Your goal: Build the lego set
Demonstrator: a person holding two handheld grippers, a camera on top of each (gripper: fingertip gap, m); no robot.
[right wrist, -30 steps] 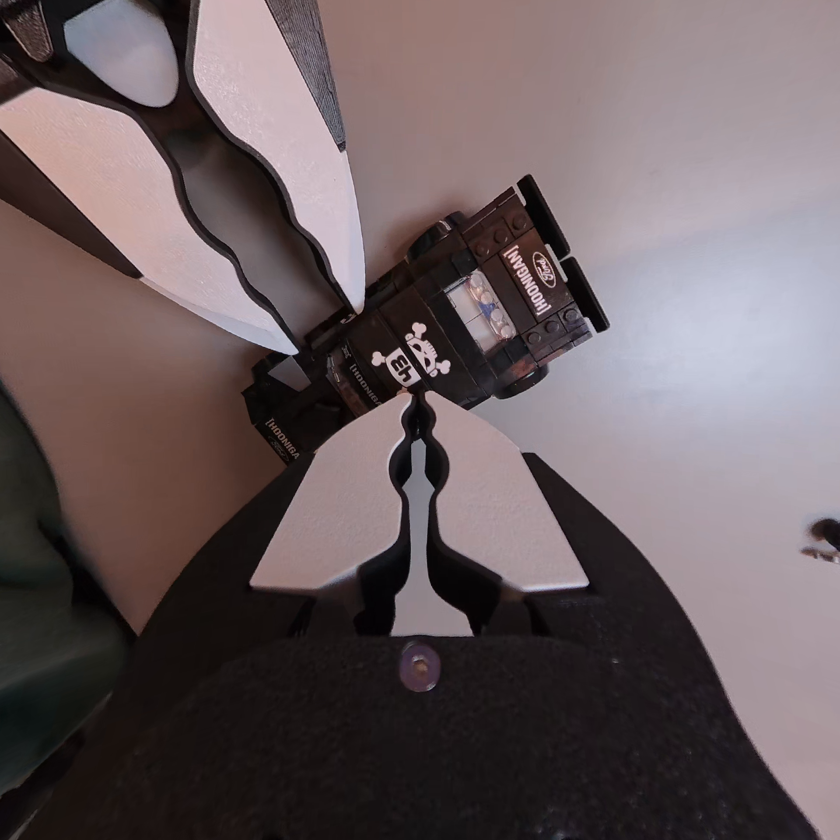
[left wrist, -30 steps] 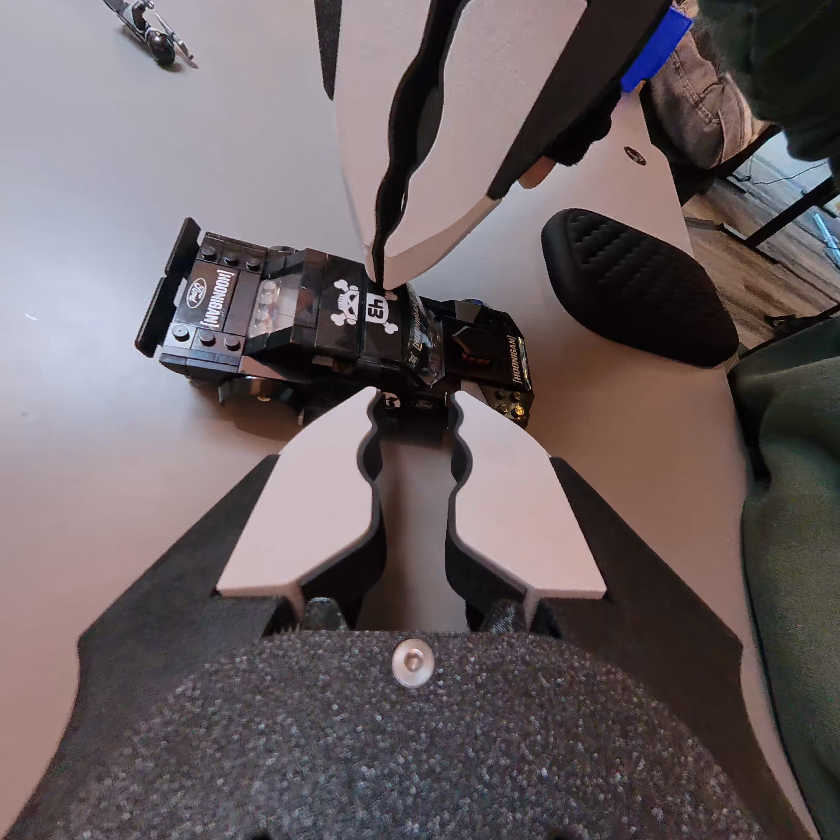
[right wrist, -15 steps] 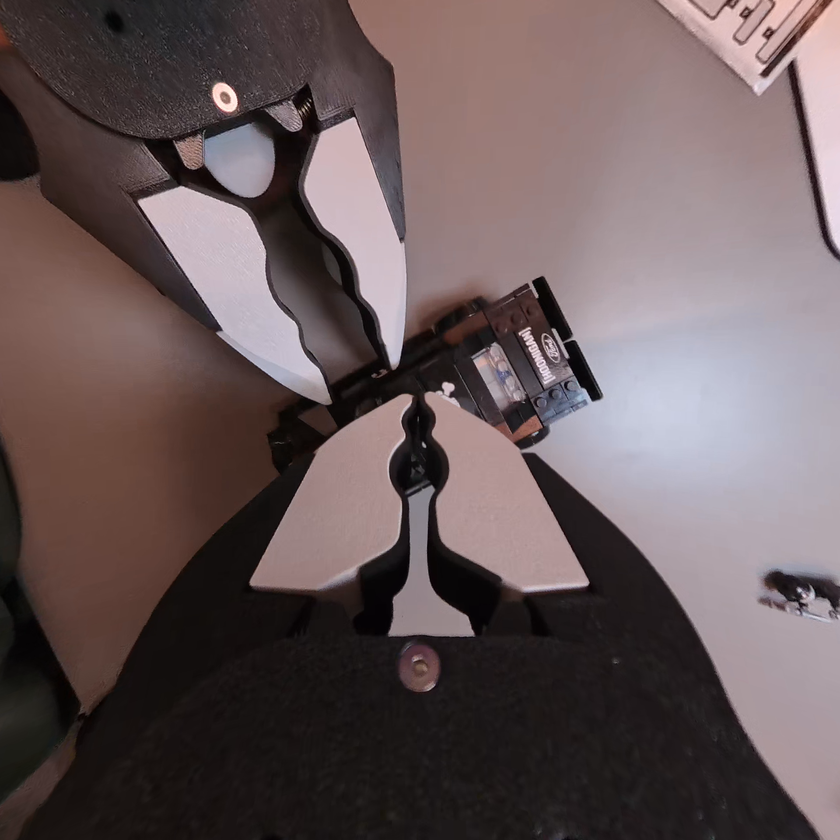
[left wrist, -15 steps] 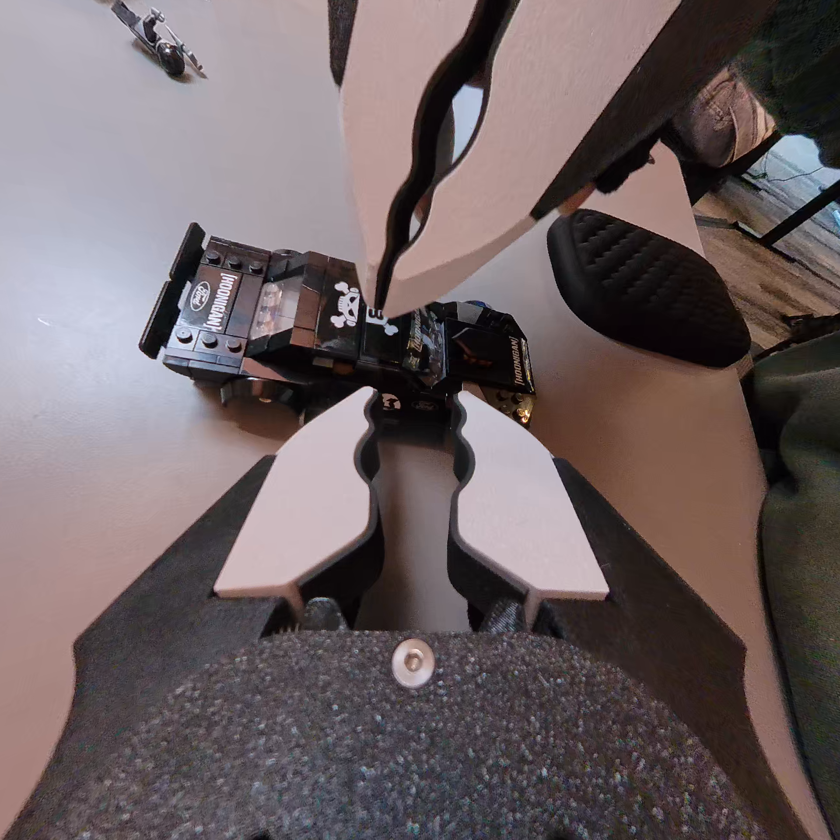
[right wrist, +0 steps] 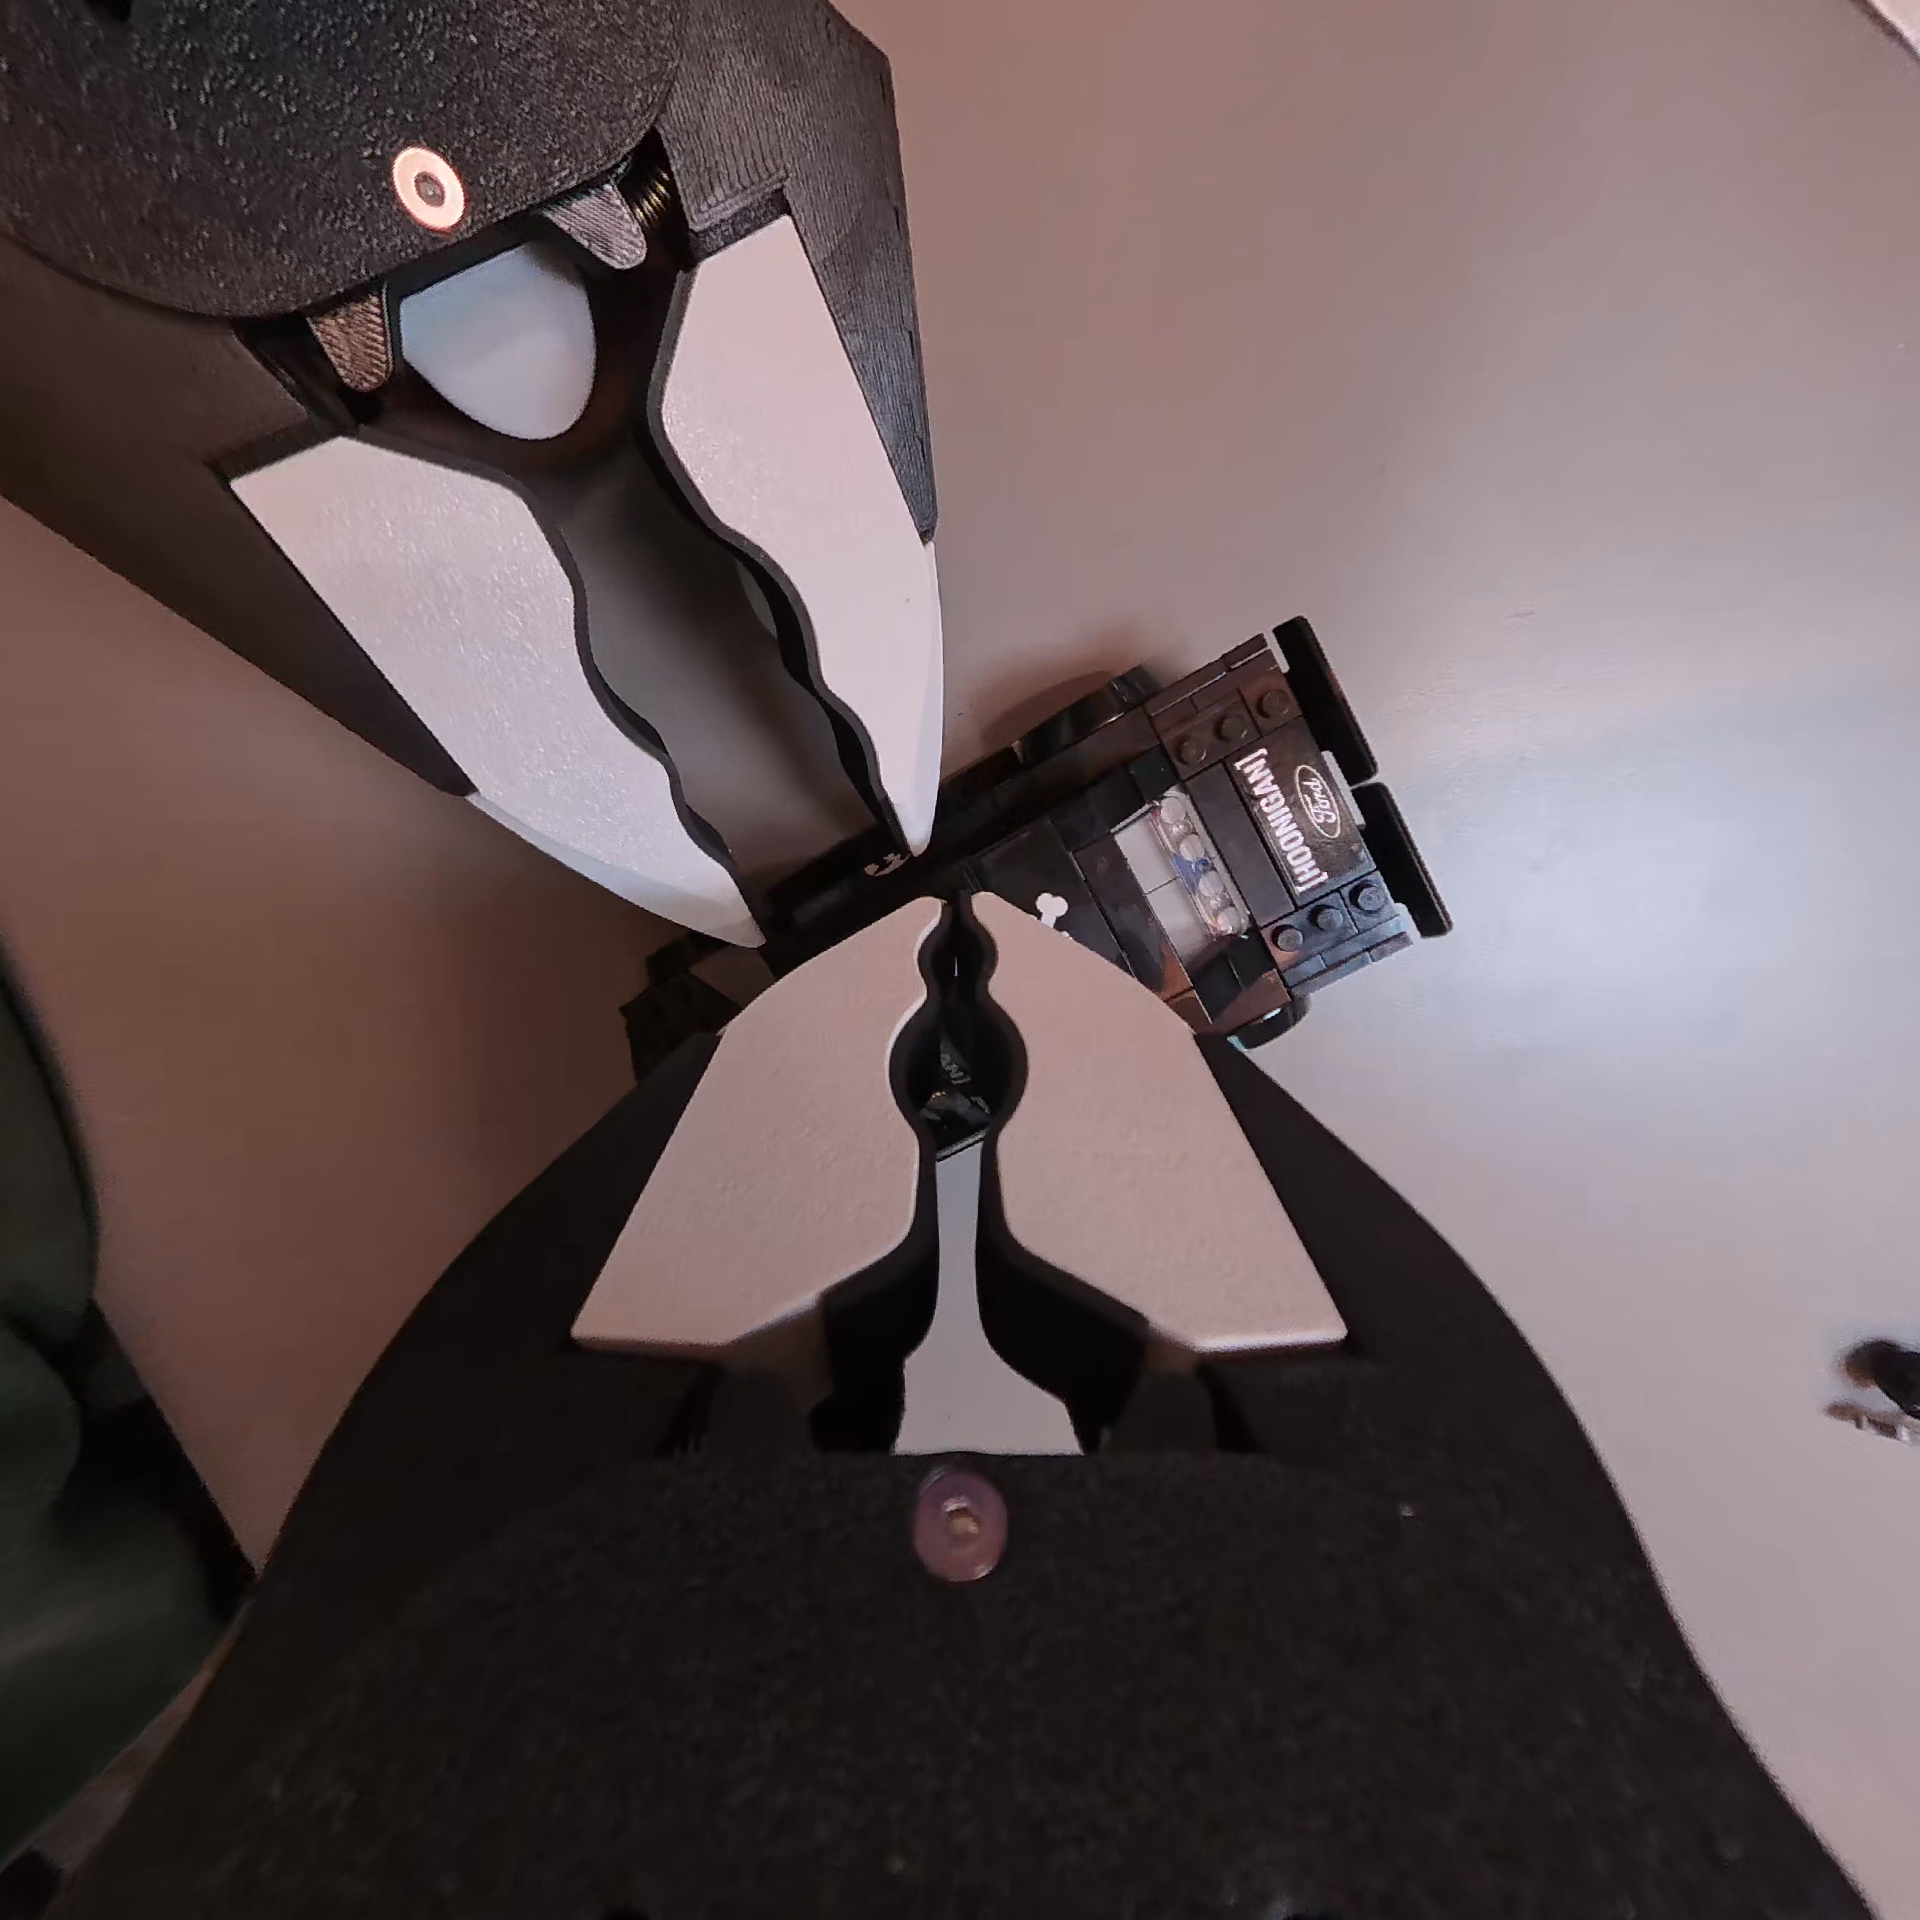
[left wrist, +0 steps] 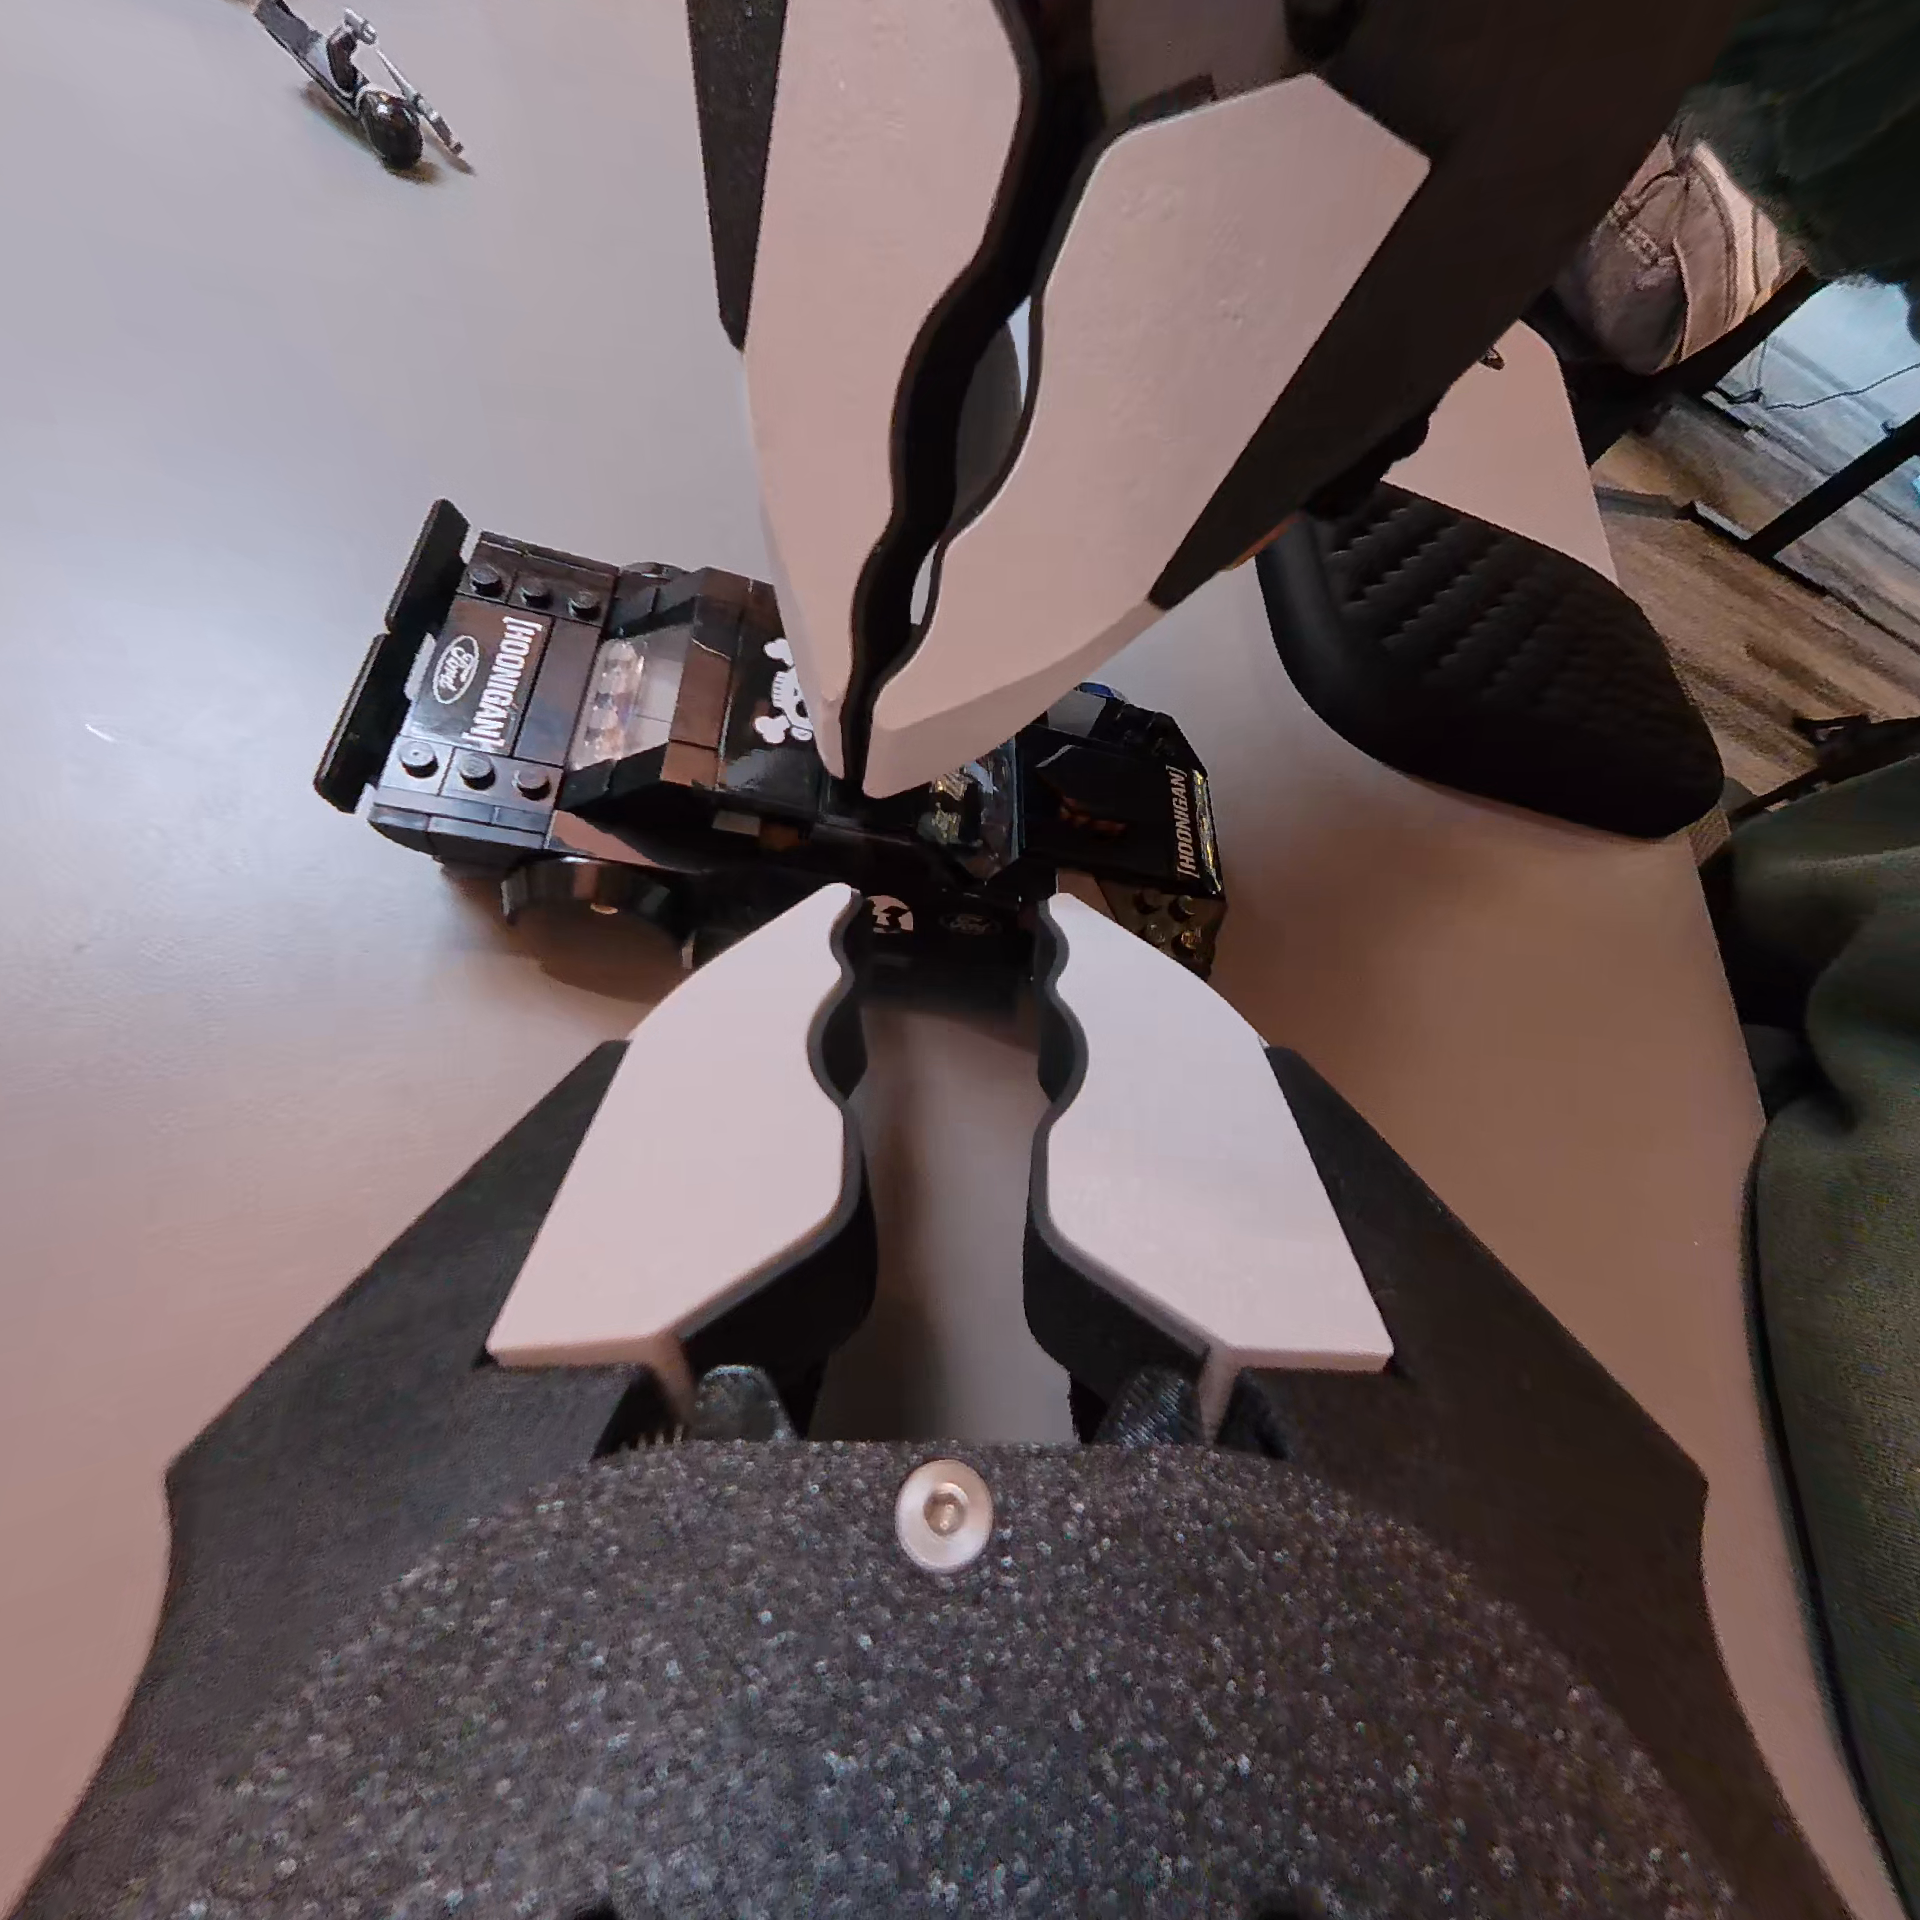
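Plain grey-beige table, smooth and matte, and a black lego car sits on it, lit warmly from one side. Off the table's far edge there's a black mesh chair seat, wood flooring and dark desk legs, all seen only in the left wrist view. That view also catches a small black-and-silver part lying well apart from the car; in the right wrist view it's just a blur at the edge.

Left gripper comes in low at the car's side, fingers spread and flanking the door section, and whether they clamp it I cannot tell. Right gripper is above the roof, tips pressed together with nothing between them, touching down on the roof. A dark green sleeve shows at the right.
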